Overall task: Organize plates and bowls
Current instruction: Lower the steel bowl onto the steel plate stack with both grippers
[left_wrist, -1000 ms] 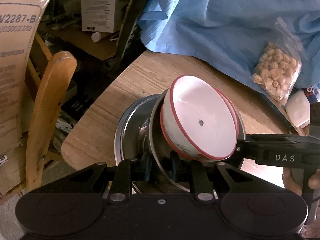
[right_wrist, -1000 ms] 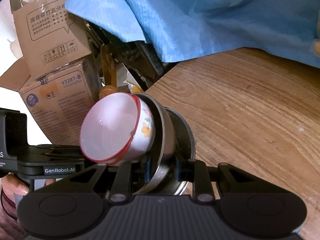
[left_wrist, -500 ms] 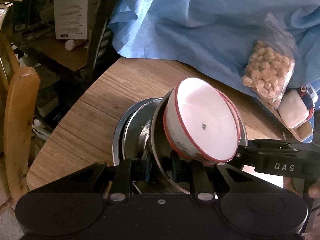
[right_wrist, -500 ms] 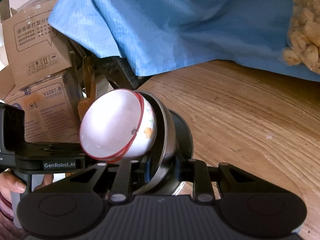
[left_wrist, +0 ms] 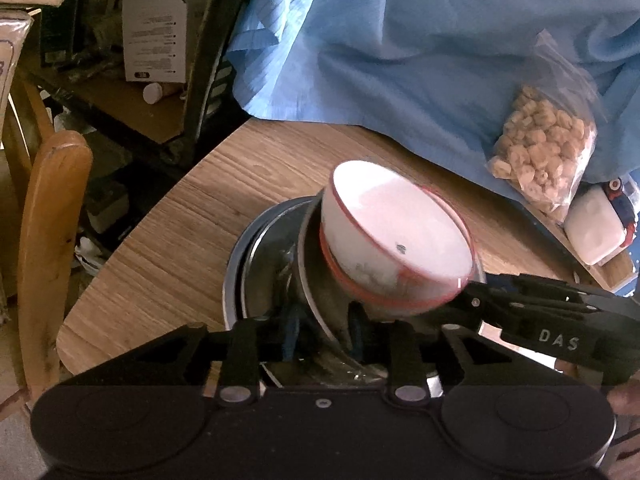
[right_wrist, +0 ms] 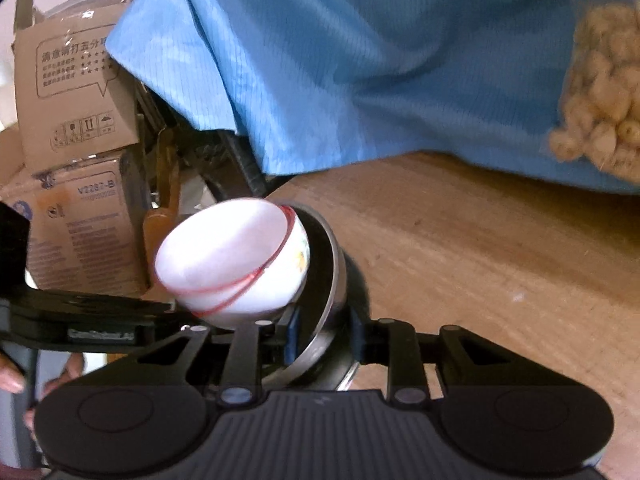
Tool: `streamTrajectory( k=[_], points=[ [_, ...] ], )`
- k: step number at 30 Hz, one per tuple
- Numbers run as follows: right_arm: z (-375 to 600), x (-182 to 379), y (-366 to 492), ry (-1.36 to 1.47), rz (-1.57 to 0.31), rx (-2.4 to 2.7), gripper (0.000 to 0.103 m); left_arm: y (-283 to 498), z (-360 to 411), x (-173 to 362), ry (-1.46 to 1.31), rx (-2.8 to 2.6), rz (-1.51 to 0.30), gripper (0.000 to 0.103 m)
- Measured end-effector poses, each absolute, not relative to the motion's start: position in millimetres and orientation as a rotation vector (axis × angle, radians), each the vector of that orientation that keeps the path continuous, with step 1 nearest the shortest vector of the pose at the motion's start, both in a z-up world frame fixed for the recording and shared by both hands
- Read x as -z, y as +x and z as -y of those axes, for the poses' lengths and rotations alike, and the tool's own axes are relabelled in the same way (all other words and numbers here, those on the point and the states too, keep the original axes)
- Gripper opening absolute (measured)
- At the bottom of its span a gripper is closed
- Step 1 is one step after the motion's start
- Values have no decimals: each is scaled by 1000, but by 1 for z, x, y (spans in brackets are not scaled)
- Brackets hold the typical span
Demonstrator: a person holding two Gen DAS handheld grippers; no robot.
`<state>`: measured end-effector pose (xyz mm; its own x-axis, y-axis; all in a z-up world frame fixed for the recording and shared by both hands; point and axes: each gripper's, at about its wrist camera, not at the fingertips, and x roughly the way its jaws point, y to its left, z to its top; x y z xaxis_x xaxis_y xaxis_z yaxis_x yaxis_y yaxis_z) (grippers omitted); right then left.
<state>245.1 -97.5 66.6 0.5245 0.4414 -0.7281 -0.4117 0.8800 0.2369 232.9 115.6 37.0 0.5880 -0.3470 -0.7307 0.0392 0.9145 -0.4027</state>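
Note:
Two nested white bowls with red rims (left_wrist: 396,240) sit tilted in a steel bowl (left_wrist: 320,304), which rests in a wider steel plate (left_wrist: 236,276). My left gripper (left_wrist: 324,332) is shut on the near rim of the steel bowl. My right gripper (right_wrist: 322,340) is shut on the steel bowl's rim (right_wrist: 332,280) from the other side; the white bowls (right_wrist: 228,256) lean toward its left. The stack is held tilted over the wooden table (left_wrist: 180,232). Each gripper's body shows in the other's view.
A blue cloth (left_wrist: 420,48) covers the table's back. A clear bag of pale snacks (left_wrist: 540,148) and a white container (left_wrist: 596,228) lie at the right. A wooden chair back (left_wrist: 52,240) stands left of the table. Cardboard boxes (right_wrist: 76,92) stand beyond the table edge.
The stack and both grippers have shifted over the table. The white bowls have tipped further and look motion-blurred. Both grippers stay shut on the steel bowl.

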Motion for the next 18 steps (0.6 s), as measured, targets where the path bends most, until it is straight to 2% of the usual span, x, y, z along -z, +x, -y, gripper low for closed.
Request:
streamTrajectory(
  k=[5, 7, 9, 18],
  points=[
    [96, -69, 243, 5, -855, -519, 35, 230, -100, -45, -278, 202, -903, 44],
    [97, -70, 241, -9, -832, -506, 47, 229, -95, -45, -284, 226, -912, 64],
    [100, -70, 238, -20, -810, -501, 48, 226, -91, -48, -292, 232, -899, 73],
    [116, -67, 243, 67, -826, -508, 54, 223, -83, -50, -272, 207, -902, 77]
  ],
)
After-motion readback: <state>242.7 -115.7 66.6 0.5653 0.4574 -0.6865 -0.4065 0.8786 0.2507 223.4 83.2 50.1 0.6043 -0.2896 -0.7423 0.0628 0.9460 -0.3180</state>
